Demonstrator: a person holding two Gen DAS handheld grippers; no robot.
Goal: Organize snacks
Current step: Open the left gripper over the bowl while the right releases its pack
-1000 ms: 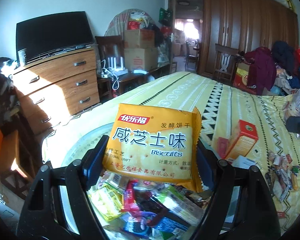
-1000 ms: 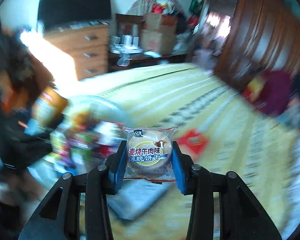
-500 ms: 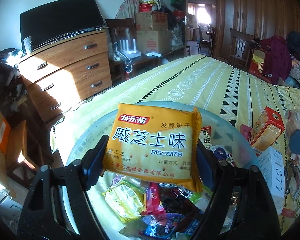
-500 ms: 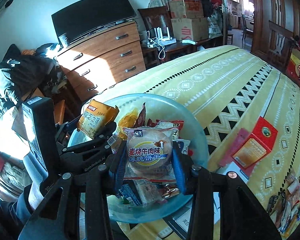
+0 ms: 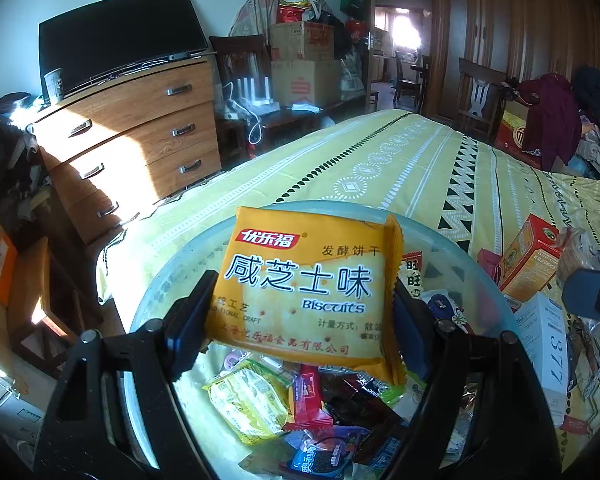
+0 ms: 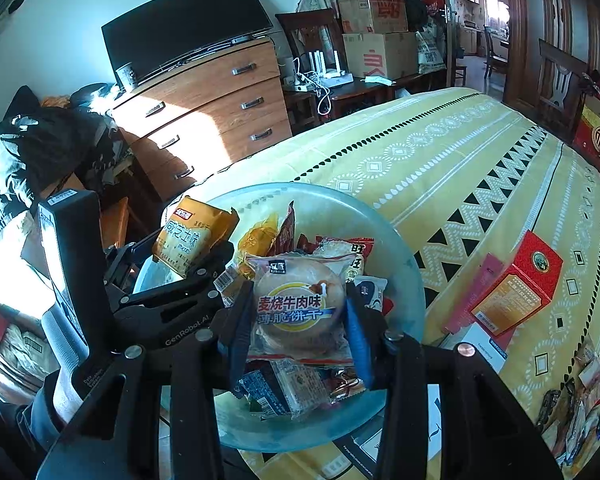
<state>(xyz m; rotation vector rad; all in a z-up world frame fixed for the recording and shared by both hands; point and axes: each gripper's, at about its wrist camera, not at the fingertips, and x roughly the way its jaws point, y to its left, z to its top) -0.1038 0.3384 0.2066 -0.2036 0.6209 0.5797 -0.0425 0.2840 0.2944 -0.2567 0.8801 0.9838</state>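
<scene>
My left gripper (image 5: 300,312) is shut on a yellow biscuit packet (image 5: 308,292) and holds it above a round translucent bowl (image 5: 172,272) with several snack packets inside. My right gripper (image 6: 298,316) is shut on a round beef cracker packet (image 6: 300,308) and holds it over the same bowl (image 6: 404,280). The left gripper (image 6: 192,256) with its yellow packet (image 6: 188,236) shows in the right wrist view at the bowl's left rim. Part of the right gripper shows at the right edge of the left wrist view.
The bowl sits on a bed with a yellow patterned cover (image 6: 460,168). A red and orange box (image 6: 516,288) and a white box (image 5: 548,344) lie right of the bowl, with loose snacks (image 6: 580,400) further right. A wooden dresser (image 6: 204,108) stands behind.
Both grippers have moved over the bowl with their packets still held. The right wrist view swung left and settled with the bowl under it.
</scene>
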